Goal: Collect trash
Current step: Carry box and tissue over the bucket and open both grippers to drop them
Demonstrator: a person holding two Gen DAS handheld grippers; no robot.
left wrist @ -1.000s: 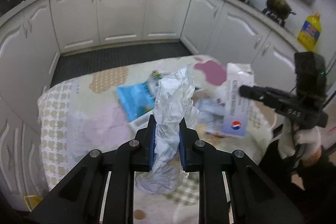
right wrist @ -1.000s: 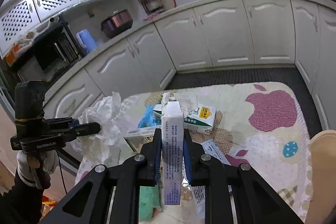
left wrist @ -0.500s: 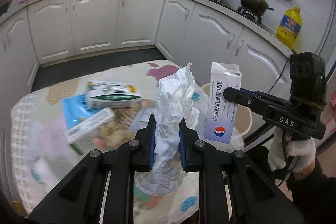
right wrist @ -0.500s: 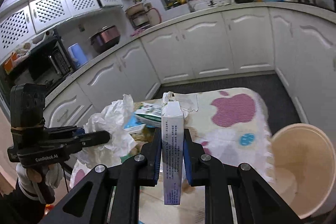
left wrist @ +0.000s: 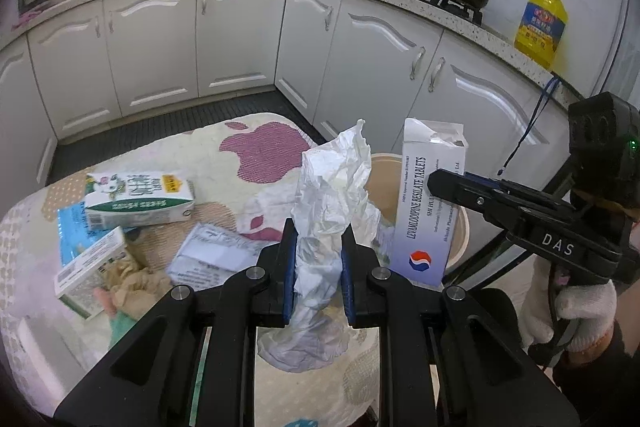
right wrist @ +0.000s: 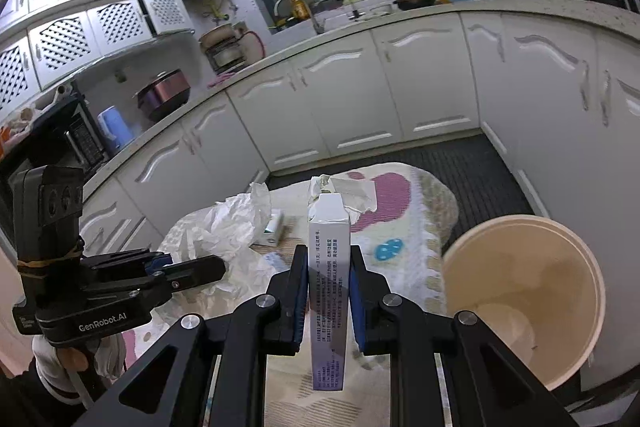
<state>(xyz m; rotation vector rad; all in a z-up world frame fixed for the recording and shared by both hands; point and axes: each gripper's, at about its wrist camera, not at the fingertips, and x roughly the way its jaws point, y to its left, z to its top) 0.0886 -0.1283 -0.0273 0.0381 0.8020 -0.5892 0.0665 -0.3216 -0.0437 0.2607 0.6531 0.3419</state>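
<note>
right gripper (right wrist: 329,301) clamped on upright box (right wrist: 328,291), bin (right wrist: 520,291) just to its right, nearer than left gripper (left wrist: 318,277), which pinches crumpled paper (left wrist: 332,195).

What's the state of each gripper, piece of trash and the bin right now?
left gripper: shut on crumpled paper
crumpled paper: held upright, off the table
right gripper: shut on tablet box
tablet box: held upright, top flap torn open
bin: open; inside looks empty
milk carton: lying on its side on the table
small box: lying flat on the table
</note>
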